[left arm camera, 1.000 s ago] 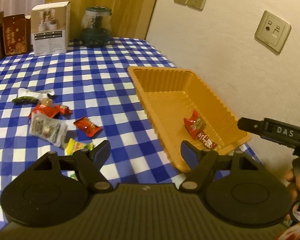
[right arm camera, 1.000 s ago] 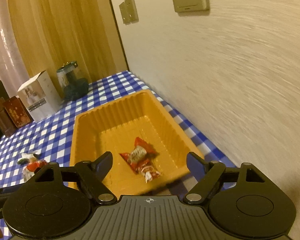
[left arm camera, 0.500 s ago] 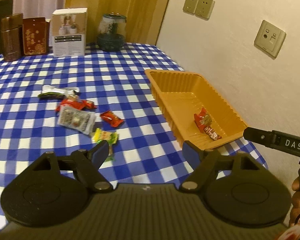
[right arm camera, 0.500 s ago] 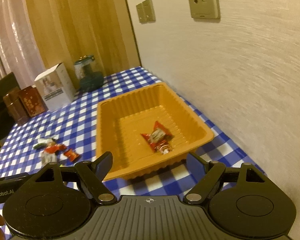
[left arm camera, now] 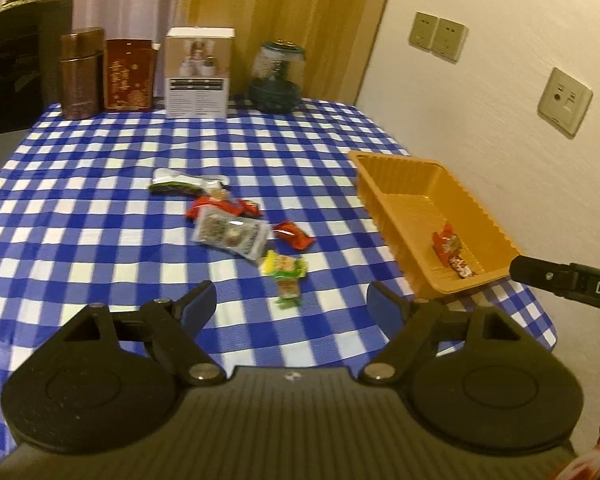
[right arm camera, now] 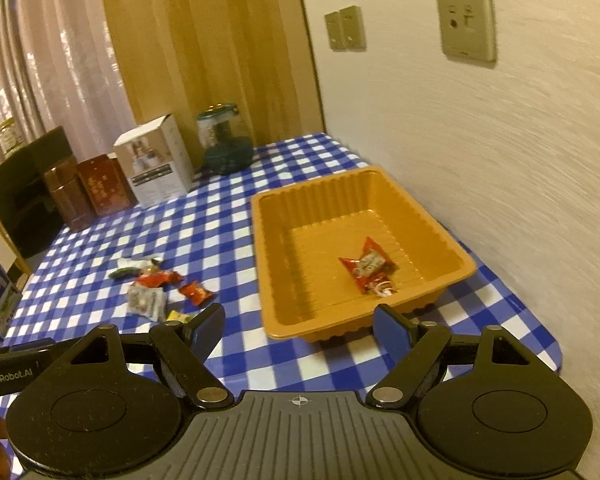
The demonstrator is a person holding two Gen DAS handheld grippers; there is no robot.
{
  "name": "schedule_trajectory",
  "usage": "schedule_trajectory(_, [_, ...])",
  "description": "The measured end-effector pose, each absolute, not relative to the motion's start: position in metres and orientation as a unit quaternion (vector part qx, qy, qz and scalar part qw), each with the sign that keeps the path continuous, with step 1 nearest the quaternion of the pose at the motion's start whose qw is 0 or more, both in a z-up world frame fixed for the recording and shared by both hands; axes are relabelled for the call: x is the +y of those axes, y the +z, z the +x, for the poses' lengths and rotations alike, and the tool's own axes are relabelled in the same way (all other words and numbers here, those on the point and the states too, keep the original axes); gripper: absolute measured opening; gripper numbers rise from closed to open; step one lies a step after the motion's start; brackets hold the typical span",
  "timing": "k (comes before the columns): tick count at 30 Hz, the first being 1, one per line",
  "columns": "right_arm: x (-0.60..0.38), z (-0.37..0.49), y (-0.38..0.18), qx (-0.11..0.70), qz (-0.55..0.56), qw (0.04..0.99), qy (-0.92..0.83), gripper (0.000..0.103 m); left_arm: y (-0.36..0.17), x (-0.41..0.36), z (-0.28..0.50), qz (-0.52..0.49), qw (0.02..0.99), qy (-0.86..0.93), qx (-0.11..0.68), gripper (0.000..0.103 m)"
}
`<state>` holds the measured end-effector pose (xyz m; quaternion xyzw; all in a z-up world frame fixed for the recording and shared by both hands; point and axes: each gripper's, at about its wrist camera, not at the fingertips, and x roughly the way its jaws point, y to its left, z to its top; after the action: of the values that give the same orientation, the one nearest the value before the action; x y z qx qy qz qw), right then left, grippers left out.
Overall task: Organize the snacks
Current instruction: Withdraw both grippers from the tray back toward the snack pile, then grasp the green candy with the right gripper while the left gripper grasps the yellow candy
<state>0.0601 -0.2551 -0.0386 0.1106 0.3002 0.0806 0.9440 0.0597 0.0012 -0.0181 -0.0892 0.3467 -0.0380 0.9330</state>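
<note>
The loose snacks lie in a small cluster on the blue-checked table (left arm camera: 100,208), well to the left of the orange tray (left arm camera: 496,236). Nearest the tray is a red wrapped candy (left arm camera: 293,234); just beside it, farther from the tray, lies a clear packet of mixed bites (left arm camera: 231,236), and touching that packet's far edge is a crumpled red wrapper (left arm camera: 220,206). Beyond that sits a green-and-white packet (left arm camera: 176,183). On the near side of the cluster a yellow-green sweet (left arm camera: 285,270) lies alone, a little apart from the red candy.

Inside the tray, toward its near end, two red snack packets (right arm camera: 367,266) rest on the ribbed floor, touching each other. The tray itself stands close to the wall, near the table's right corner.

The left tongs (left arm camera: 291,300) hover above the table on the near side of the cluster, spread wide with nothing between them. The right tongs (right arm camera: 299,322) hang over the tray's near rim, also spread wide and holding nothing.

Well behind the tray, along the table's far edge, stand a dark glass jar (left arm camera: 277,78), a white box (left arm camera: 199,72), a red carton (left arm camera: 129,74) and a brown tin (left arm camera: 81,73).
</note>
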Motion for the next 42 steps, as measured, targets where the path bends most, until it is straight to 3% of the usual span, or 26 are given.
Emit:
schedule_trajectory(14, [-0.205, 0.062, -0.047, 0.311, 0.085, 0.938, 0.128, 0.081, -0.023, 0.054, 0.048, -0.095, 0.932, 0.019, 0.349, 0.081])
schedule_trajectory(35, [-0.129, 0.119, -0.098, 0.343, 0.041, 0.923, 0.172, 0.08, -0.058, 0.096, 0.09, -0.107, 0.921, 0.038, 0.373, 0.084])
schedule_trajectory(37, [-0.123, 0.126, -0.104, 0.348, 0.037, 0.92, 0.175, 0.071, -0.062, 0.097, 0.095, -0.107, 0.92, 0.037, 0.375, 0.084])
schedule_trajectory(42, [-0.109, 0.144, -0.12, 0.359, 0.026, 0.915, 0.181, 0.062, -0.071, 0.1, 0.108, -0.107, 0.918, 0.035, 0.381, 0.084])
